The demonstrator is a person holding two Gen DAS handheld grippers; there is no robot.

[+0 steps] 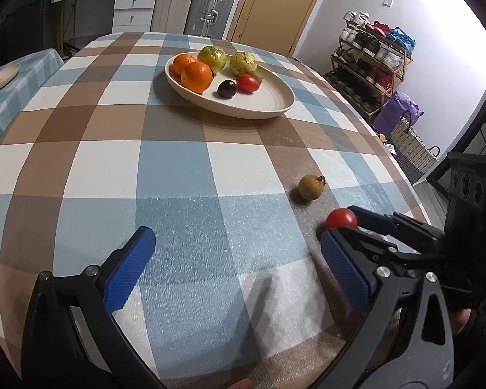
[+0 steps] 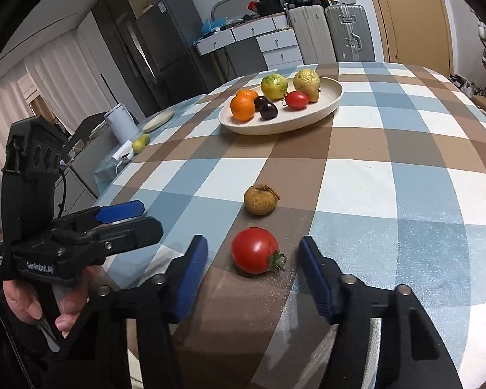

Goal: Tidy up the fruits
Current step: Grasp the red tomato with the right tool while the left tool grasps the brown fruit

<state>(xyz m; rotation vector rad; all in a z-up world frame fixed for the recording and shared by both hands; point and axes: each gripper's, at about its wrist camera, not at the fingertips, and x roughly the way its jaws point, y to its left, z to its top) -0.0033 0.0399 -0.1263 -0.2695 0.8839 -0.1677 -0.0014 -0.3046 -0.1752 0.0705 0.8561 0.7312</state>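
A cream plate [image 1: 269, 103] [image 2: 327, 103] at the far side of the checked table holds two oranges [image 1: 196, 76], two green-yellow fruits [image 2: 274, 86], a dark plum [image 1: 226, 88] and a red tomato [image 2: 297, 100]. A loose red tomato [image 2: 255, 250] [image 1: 341, 218] lies on the cloth between the tips of my open right gripper [image 2: 254, 249], whose fingers [image 2: 194, 259] stand on either side of it, apart from it. A small brown fruit [image 2: 260, 199] [image 1: 311, 187] lies just beyond it. My left gripper [image 1: 239, 259] is open and empty above the cloth, left of the tomato.
The checked tablecloth [image 1: 178, 168] covers a round table. A side table at the left holds a small plate [image 1: 1, 77] [image 2: 158, 120] and a yellow-green fruit [image 2: 140, 142]. A shoe rack [image 1: 372, 61] and woven bag [image 1: 411, 149] stand to the right, off the table.
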